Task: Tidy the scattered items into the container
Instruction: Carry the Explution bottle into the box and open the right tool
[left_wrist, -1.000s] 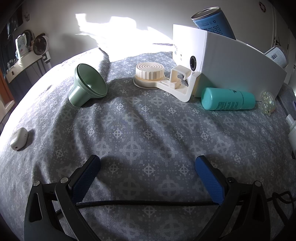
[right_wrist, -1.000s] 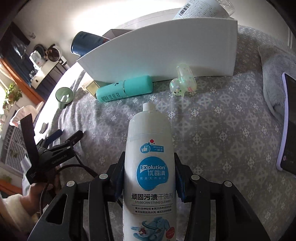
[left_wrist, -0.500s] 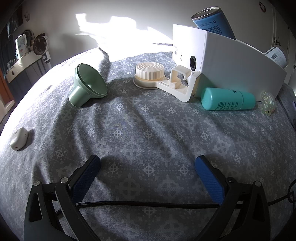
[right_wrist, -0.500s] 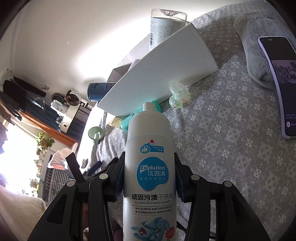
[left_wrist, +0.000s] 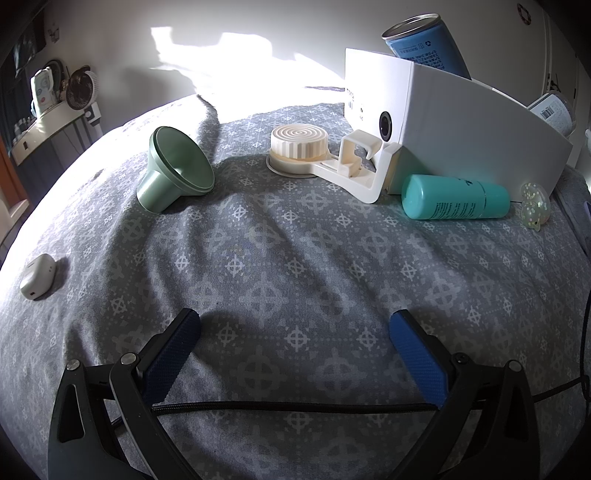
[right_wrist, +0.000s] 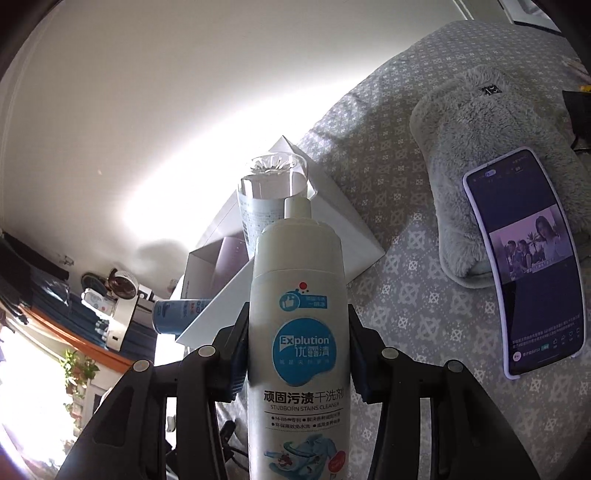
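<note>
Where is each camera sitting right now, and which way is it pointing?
Left wrist: low over the bed, facing the white box, green funnel and teal bottle; the left gripper shows, jaws open and empty.
Right wrist: raised and tilted, looking down toward the box and a phone; the right gripper clamps a stain cleaner bottle.
Shared: the box and its blue can.

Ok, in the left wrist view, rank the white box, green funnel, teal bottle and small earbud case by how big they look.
1. White box, clearly largest.
2. and 3. Green funnel and teal bottle look about alike; I would not rank them.
4. Earbud case, smallest, though it lies nearest the camera.
</note>
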